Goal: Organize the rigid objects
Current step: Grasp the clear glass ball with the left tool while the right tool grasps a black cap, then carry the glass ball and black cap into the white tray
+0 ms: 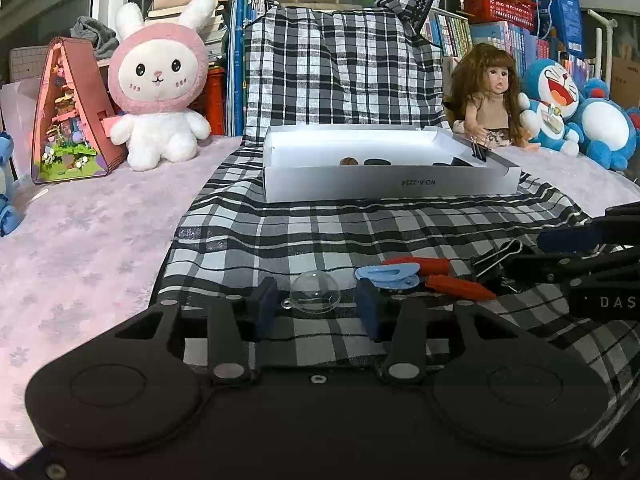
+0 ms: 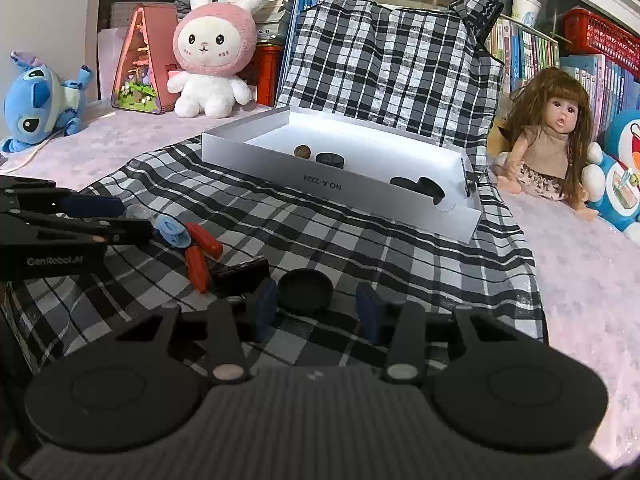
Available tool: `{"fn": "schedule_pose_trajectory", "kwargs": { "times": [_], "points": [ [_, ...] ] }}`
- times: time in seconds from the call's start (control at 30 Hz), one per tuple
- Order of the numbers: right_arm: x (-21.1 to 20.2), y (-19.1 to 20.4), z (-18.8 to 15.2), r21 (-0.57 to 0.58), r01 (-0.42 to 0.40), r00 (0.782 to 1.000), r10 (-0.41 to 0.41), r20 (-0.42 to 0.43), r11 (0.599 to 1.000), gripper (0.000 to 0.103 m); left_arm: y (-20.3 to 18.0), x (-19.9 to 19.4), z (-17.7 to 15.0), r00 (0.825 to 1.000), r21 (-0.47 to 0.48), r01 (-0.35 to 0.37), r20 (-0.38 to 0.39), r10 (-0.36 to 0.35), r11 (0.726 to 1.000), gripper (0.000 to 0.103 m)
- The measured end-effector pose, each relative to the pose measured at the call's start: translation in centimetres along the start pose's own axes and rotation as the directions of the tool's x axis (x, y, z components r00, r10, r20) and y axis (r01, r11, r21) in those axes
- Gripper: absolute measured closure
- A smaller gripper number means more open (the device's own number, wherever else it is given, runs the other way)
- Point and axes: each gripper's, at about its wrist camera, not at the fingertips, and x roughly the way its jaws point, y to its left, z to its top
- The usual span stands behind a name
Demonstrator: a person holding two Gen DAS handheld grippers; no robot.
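Clear dome [image 1: 315, 291] between left fingers [image 1: 266, 300]; black cap [image 2: 305, 290] between right fingers [image 2: 370, 312].

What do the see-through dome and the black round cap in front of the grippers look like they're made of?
The dome looks like thin clear plastic, possibly glass: the checks of the cloth show through it and its rim glints. The round cap looks like matte black plastic or rubber: dull, even surface, no highlights.

Clear dome [image 1: 315, 291], blue clip [image 1: 390, 276], two red clips [image 1: 460, 286], black binder clip [image 1: 494, 262] and black round cap [image 2: 305, 290], scattered close together on checked cloth. White shallow box [image 1: 392, 182] farther back, holding a brown disc [image 2: 302, 151] and black caps [image 2: 330, 159].
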Motion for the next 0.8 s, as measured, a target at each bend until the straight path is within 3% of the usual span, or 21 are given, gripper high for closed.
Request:
{"fn": "schedule_pose_trajectory", "kwargs": {
  "times": [0.07, 0.17, 0.5, 0.8],
  "points": [
    [0.2, -0.1, 0.0, 0.013, -0.008, 1.000, 0.008, -0.004, 1.000, 0.059, 0.0, 0.2, 0.0, 1.000, 0.001, 0.005, 0.000, -0.005, 1.000, 0.062],
    [0.3, -0.2, 0.1, 0.032, -0.015, 1.000, 0.015, -0.004, 0.999, 0.065, 0.1, 0.5, 0.0, 1.000, 0.000, 0.021, -0.004, -0.021, 1.000, 0.073],
    [0.0, -1.3, 1.3, 0.085, -0.001, 1.000, 0.000, 0.004, 0.996, 0.066, 0.1, 0.0, 1.9, 0.999, -0.006, 0.039, -0.009, -0.039, 0.999, 0.073],
    [0.3, -3.6, 5.4, 0.132, -0.005, 0.999, 0.001, 0.037, 0.991, 0.066, 0.9, 1.0, 7.7, 0.995, -0.051, 0.103, 0.002, -0.103, 0.993, 0.073]
  ]
}}
